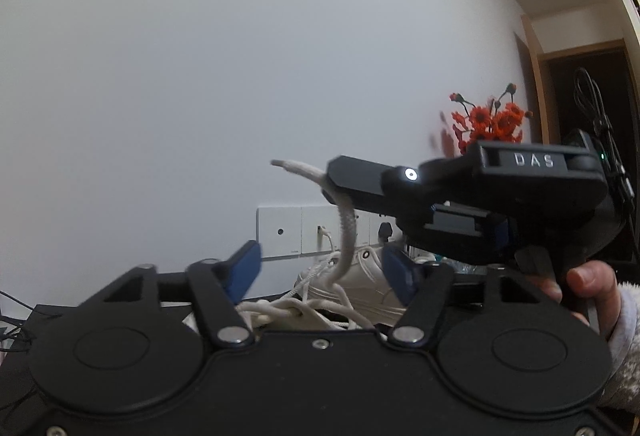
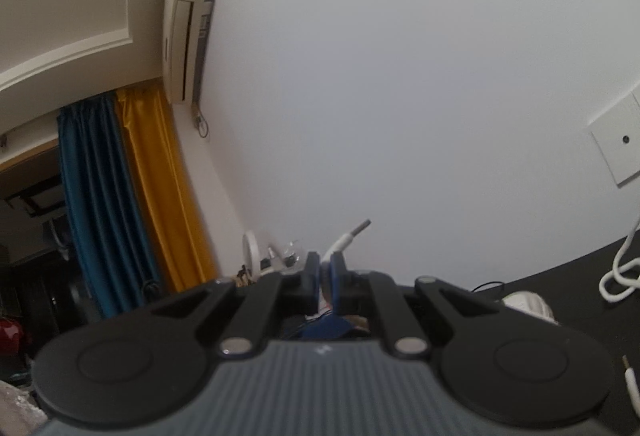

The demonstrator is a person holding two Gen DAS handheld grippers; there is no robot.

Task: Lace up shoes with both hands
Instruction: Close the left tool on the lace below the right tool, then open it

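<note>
Holding up the lace (image 1: 345,232) by its end: right tongs (image 1: 330,182) clamped together on it just behind the stiff tip (image 1: 280,164), seen from the left wrist as a black nose with the cord hanging down from it. Same grip visible from the right wrist, blue pads pressed on the cord, tip poking out beyond. Running from there down to the white shoe (image 1: 360,290), where the rest of the cord lies in loose loops and crossings over the front part.

Left tongs (image 1: 323,270) apart, pointing level at the hanging cord; cord standing in the gap as seen, no pad touching it. Probably a hand-over or a pull-through in the middle of lacing; how many holes are already threaded, cannot tell.

Next move, as a guess: bring the left tongs forward around the cord lower down and close there, with the right grip kept firm. Needs care, because the cord is thin and limp.

Beneath, a dark tabletop (image 2: 568,276) with a white cable (image 2: 622,256) on it. Behind, a plain white wall (image 1: 240,56) with sockets (image 1: 296,232), red flowers (image 1: 492,120), and on the other side an air conditioner (image 2: 188,36) over blue and yellow curtains (image 2: 120,192).
</note>
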